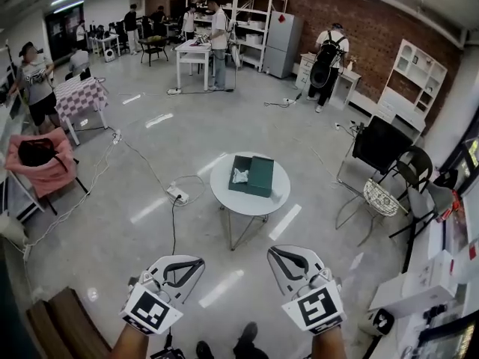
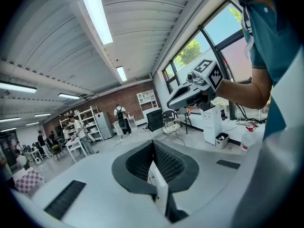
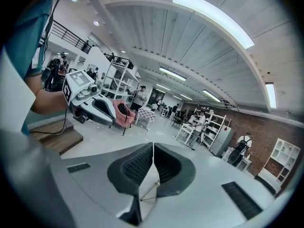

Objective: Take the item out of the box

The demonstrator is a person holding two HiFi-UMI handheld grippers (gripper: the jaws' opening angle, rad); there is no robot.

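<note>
A dark green box [image 1: 261, 176] lies open on a small round white table [image 1: 224, 193] in the middle of the floor, seen in the head view. A crumpled white item [image 1: 239, 176] sits in its left half. Both grippers hang low and well short of the table. My left gripper [image 1: 196, 262] has its jaws together with nothing between them [image 2: 153, 145]. My right gripper [image 1: 275, 252] is likewise shut and empty [image 3: 153, 148]. Each gripper view shows the other gripper off to the side: the right gripper [image 2: 197, 87], the left gripper [image 3: 90, 103].
A cable and power strip [image 1: 178, 194] lie on the floor left of the table. Black chairs [image 1: 389, 155] stand at the right, a pink-covered chair [image 1: 41, 159] at the left, and white boxes [image 1: 419, 283] at the lower right. Several people stand at the far shelves.
</note>
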